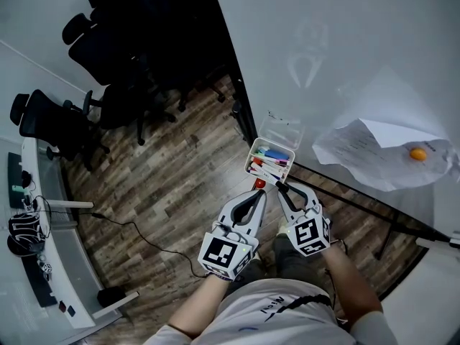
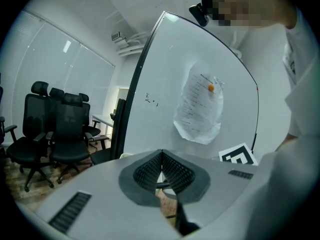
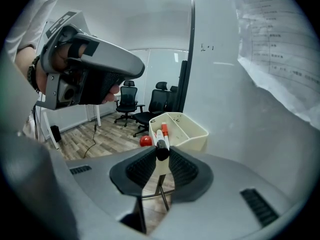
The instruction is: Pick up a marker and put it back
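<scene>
Pinching a marker by its black end, the right gripper holds it just short of the cream tray that sits against the whiteboard. Both pads appear to press on the marker, and its white barrel points toward the tray's open top. A red piece lies in line beyond the barrel. It may be the marker's own tip or another marker in the tray, and from here I cannot tell which. Seen from the head view, the tray holds several more markers, blue and red among them. The left gripper is level beside the right one, its jaws pressed together at the tips with nothing between them. A small red ball shows just beyond those tips — below the tray. A crumpled sheet of paper hangs on the whiteboard under an orange magnet. Black office chairs stand on the wooden floor to the left.
</scene>
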A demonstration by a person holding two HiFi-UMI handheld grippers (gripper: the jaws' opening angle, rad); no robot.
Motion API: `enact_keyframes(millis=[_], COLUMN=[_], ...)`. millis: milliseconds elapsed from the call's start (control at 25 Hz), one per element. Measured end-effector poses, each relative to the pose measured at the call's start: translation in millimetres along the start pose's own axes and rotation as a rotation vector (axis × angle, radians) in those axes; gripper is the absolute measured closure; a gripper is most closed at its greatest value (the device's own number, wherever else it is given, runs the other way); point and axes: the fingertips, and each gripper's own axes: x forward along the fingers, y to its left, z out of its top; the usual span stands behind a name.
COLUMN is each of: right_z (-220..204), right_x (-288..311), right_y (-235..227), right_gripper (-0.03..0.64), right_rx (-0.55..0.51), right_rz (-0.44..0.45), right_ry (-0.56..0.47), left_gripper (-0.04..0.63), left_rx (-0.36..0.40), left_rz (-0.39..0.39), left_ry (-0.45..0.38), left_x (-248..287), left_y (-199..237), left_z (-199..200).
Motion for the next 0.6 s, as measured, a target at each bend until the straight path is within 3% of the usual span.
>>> enact_keyframes(millis=[600], right_z=[27], right_x=[-21], right_y=[2], right_gripper=[0.537], right_rx=[0.109], right_rz=[-0.003], right_ry=[-0.048], left_gripper=[0.584], left_rx=[0.017], left_rz=[-0.014], left_ry=[-0.015], left_x=[-24], left_y=[0], left_z=[5])
